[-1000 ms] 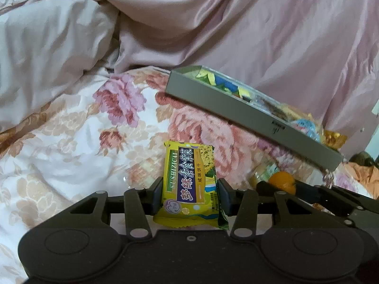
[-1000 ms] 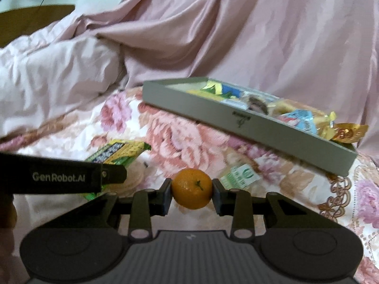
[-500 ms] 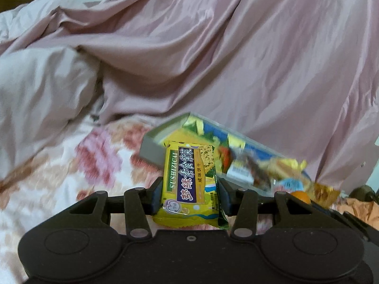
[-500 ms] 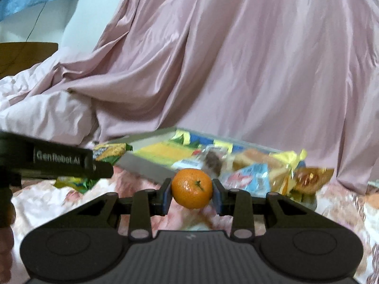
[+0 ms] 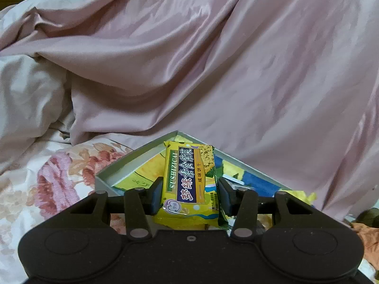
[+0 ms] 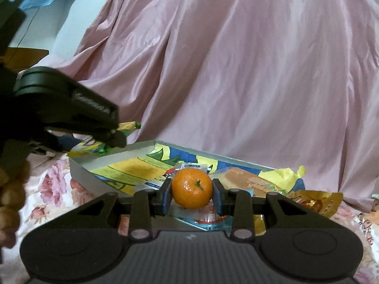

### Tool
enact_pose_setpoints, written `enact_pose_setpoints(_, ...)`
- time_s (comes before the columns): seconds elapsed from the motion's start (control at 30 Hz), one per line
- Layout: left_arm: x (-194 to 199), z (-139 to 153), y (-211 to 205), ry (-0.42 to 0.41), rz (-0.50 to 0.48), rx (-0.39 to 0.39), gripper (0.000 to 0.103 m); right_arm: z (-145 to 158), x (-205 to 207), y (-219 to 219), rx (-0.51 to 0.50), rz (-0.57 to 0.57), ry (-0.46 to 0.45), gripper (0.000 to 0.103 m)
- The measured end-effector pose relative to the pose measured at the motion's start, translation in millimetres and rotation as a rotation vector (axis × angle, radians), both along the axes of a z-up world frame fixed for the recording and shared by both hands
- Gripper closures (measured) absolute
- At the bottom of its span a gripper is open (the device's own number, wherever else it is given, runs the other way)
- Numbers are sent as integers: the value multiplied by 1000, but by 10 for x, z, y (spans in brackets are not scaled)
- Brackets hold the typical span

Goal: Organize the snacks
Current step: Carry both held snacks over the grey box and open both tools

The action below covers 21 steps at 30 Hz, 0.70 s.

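Observation:
A yellow cracker packet [image 5: 187,179] with a purple label stands upright in my left gripper [image 5: 189,195], which is shut on its two sides above the near left corner of the grey box [image 5: 123,163]. My right gripper [image 6: 192,195] is shut on a small orange mandarin [image 6: 191,188], held over the near wall of the same box [image 6: 80,170]. The box bottom shows a yellow and blue picture, with several wrapped snacks [image 6: 251,181] in its right half. In the right wrist view, the left gripper [image 6: 71,113] reaches in from the left with the packet's end [image 6: 129,126] showing.
The box lies on a floral bedsheet [image 5: 54,182]. Behind it rises a crumpled pink quilt [image 5: 236,71]. A golden wrapper [image 6: 317,201] hangs over the box's right end. A hand [image 6: 9,203] shows at the left edge of the right wrist view.
Both grippers have risen and moved forward to the box, each keeping its grip. The box now sits right beneath them and its inside shows.

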<state>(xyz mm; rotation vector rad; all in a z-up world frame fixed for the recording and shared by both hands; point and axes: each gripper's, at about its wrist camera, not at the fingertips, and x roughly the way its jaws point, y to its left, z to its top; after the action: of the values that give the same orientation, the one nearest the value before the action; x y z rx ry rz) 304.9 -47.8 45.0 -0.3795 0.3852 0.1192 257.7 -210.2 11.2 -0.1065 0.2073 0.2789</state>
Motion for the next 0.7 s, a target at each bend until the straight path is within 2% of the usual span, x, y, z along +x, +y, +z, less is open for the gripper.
enact_pose_setpoints(0.3, 285, -224, -92, 41, 4, 13, 54, -103, 104, -37, 55, 13, 34, 64)
enact_pose_setpoints(0.7, 324, -254, -188, 53, -8, 54, 53, -140, 110, -44, 65, 15, 53, 63)
